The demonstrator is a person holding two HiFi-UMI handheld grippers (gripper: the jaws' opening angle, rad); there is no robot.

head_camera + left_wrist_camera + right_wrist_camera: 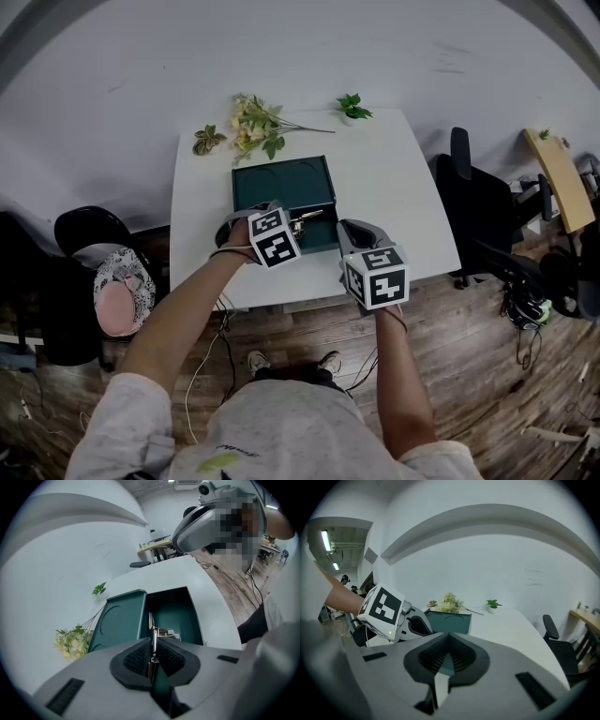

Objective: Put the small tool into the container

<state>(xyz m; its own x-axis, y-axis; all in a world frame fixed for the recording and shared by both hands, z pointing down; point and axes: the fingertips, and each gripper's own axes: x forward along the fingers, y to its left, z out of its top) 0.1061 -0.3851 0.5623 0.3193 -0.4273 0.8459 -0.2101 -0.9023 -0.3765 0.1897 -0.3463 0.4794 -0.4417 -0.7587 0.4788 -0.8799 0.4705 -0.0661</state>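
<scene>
A dark green container [323, 242] lies open at the middle of the white table [403, 206], its lid [281, 183] folded back on the far side. My left gripper [292, 225] is shut on a small, thin metal tool [309, 219] and holds it over the open compartment. In the left gripper view the tool [151, 641] stands edge-on between the pads [139, 659], above the container's inside [176, 611]. My right gripper [357, 230] hovers just right of the container's front corner; its jaws [449, 641] are shut on nothing.
Artificial flowers [253, 122], a leafy sprig [208, 139] and a small potted plant [352, 108] lie along the table's far edge. A black office chair [478, 216] stands to the right and a chair with a pink cushion [117, 291] to the left.
</scene>
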